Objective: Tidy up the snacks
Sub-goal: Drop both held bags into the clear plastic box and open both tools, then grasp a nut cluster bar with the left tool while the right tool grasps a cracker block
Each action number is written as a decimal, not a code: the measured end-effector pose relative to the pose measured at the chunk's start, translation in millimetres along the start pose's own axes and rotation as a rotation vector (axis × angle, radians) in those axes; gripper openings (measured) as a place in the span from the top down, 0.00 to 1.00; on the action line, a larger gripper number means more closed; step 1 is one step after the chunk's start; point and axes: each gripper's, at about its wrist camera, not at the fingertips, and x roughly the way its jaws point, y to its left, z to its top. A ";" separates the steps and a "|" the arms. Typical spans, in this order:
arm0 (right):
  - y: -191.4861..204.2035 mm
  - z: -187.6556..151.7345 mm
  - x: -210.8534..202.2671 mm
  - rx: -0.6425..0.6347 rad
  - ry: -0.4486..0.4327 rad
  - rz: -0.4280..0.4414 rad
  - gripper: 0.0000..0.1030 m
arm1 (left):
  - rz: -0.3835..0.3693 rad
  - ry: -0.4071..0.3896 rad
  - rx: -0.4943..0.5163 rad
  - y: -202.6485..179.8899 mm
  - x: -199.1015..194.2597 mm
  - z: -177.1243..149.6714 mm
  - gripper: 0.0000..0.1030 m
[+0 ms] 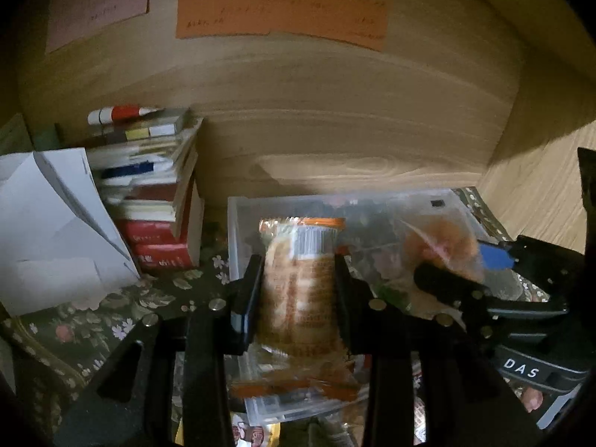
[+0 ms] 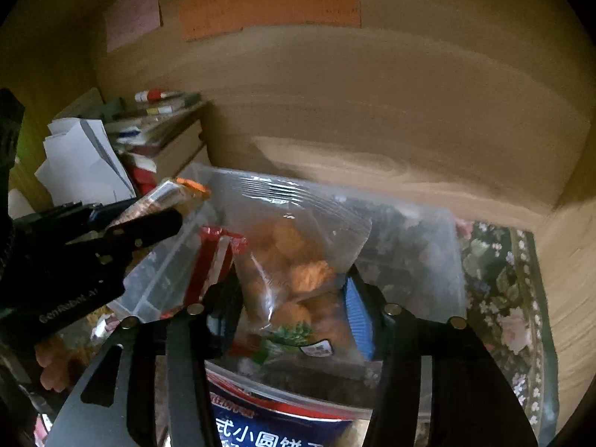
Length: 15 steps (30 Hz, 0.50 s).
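My left gripper (image 1: 296, 283) is shut on an orange-striped cracker packet (image 1: 301, 279) and holds it over the clear plastic bin (image 1: 238, 223). It also shows at the left of the right wrist view (image 2: 149, 219), the packet's end (image 2: 175, 193) sticking out past its fingers. My right gripper (image 2: 294, 298) is shut on a clear bag of orange puffed snacks (image 2: 294, 260) and holds it over the same bin (image 2: 417, 246). In the left wrist view that bag (image 1: 439, 246) and the right gripper (image 1: 465, 272) are at the right.
A stack of books (image 1: 156, 193) and white papers (image 1: 56, 223) stand left of the bin against the wooden back wall (image 1: 335, 111). A floral cloth (image 2: 503, 290) covers the surface. A red-striped packet (image 2: 212, 257) and a blue snack bag (image 2: 275, 424) lie near the bin's front.
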 end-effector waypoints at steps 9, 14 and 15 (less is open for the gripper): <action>-6.2 -5.1 -32.2 -0.004 -0.065 -0.024 0.36 | -0.016 -0.050 0.005 -1.0 -35.2 -2.0 0.45; -6.6 -12.1 -63.1 -0.007 -0.130 -0.032 0.31 | 0.000 -0.103 0.030 -0.9 -70.2 -14.4 0.25; -6.6 -15.5 -70.2 -0.009 -0.142 -0.035 0.31 | 0.004 -0.107 0.033 -0.9 -77.8 -18.7 0.22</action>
